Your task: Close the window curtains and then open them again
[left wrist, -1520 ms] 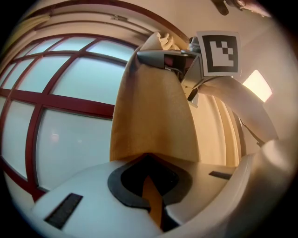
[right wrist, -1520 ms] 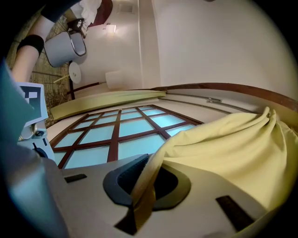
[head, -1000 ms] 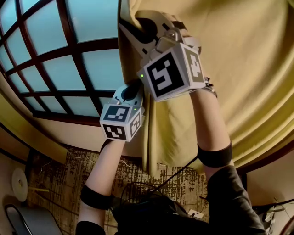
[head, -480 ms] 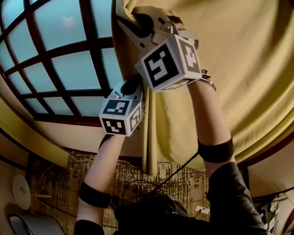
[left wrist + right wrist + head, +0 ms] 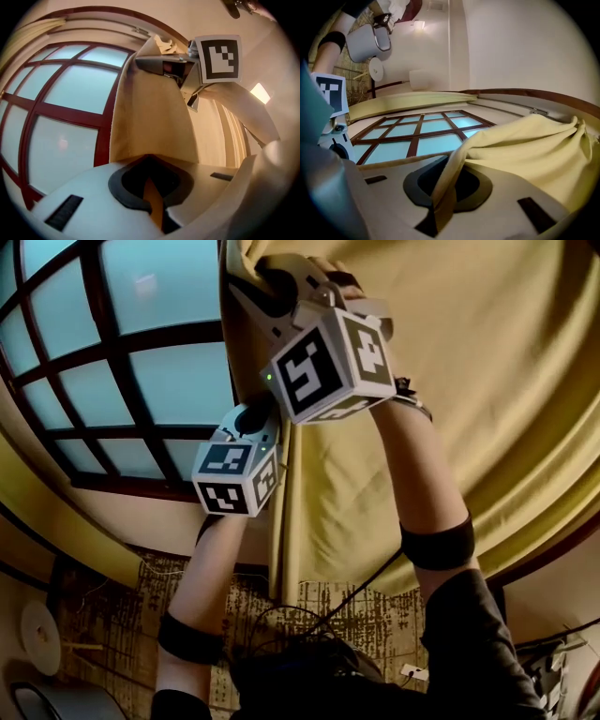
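The yellow curtain (image 5: pixel 469 381) hangs to the right of the red-framed window (image 5: pixel 141 362). Its free edge runs down the middle of the head view. High on that edge my right gripper (image 5: pixel 247 285) is shut, and in the right gripper view the cloth (image 5: pixel 525 145) is pinched between the jaws of the right gripper (image 5: pixel 449 174). Lower on the same edge my left gripper (image 5: pixel 263 411) is shut. The left gripper view has a fold of curtain (image 5: pixel 150 117) clamped in the left gripper (image 5: pixel 151 163), with the right gripper's marker cube (image 5: pixel 218 58) above.
Below the window are a pale sill wall (image 5: pixel 112 521) and a patterned rug (image 5: pixel 122 606) with cables. A white round object (image 5: pixel 39 638) sits at the bottom left. A second bunched curtain (image 5: pixel 408 101) hangs at the window's far side.
Both grippers have moved left together, drawing the curtain's edge further across the window. Less glass shows beside the edge than before.
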Demonstrator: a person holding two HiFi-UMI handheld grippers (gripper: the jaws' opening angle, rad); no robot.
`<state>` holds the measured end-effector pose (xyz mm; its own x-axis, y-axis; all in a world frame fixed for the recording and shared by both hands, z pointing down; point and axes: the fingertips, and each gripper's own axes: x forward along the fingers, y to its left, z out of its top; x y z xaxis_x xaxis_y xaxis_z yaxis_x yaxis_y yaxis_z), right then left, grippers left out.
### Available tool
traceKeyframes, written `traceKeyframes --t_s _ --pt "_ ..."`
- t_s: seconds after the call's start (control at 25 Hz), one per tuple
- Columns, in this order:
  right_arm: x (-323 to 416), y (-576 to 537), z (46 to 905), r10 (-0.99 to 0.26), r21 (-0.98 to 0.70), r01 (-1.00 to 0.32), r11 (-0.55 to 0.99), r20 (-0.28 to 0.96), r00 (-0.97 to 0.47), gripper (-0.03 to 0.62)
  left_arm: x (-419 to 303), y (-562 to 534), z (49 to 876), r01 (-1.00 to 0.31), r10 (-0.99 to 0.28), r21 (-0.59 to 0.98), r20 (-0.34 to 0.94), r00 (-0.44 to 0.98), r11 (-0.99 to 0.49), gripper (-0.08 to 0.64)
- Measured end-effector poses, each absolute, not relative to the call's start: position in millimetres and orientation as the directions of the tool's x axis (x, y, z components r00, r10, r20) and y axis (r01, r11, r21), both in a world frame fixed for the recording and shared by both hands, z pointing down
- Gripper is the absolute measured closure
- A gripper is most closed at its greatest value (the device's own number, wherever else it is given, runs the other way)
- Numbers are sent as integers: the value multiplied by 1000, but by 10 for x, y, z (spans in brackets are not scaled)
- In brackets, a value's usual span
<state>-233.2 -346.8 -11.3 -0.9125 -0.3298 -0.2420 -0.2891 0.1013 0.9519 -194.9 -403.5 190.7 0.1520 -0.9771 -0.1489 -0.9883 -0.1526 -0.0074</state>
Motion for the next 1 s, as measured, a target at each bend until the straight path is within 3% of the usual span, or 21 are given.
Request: traceKeyframes --t_s 1.0 --pt "-4830 -2769 5 -234 990 -124 63 -106 -966 552 -4350 -3394 1638 -998 -983 64 -185 -19 7 557"
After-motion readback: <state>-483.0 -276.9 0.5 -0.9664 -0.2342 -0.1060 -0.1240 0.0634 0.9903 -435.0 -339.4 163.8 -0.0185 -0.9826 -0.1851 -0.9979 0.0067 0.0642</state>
